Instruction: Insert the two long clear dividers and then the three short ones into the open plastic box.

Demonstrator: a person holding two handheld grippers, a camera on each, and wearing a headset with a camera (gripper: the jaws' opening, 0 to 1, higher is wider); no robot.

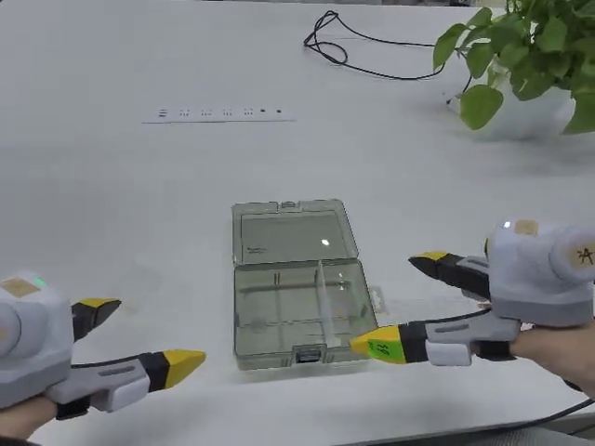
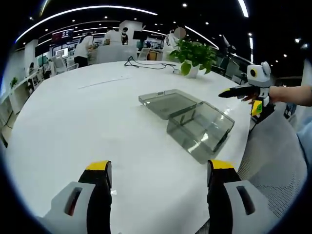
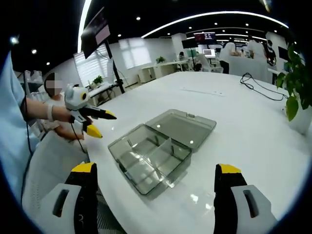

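Note:
The clear smoky plastic box (image 1: 297, 311) lies open in the middle of the white table, its lid (image 1: 290, 232) folded back flat behind it. Thin clear dividers (image 1: 321, 286) stand inside the base; how many I cannot tell. My left gripper (image 1: 139, 334) is left of the box near the front edge, open and empty. My right gripper (image 1: 402, 302) is open and empty just right of the box. The left gripper view has the box (image 2: 200, 126) ahead of the open jaws, with the right gripper (image 2: 243, 92) beyond it. The right gripper view looks over the box (image 3: 151, 156) to the left gripper (image 3: 90, 119).
A potted plant (image 1: 521, 65) in a white pot stands at the back right, with a black cable (image 1: 363, 46) beside it. A flat white socket strip (image 1: 218, 113) lies at the back left. The table's front edge (image 1: 483, 423) runs just under the grippers.

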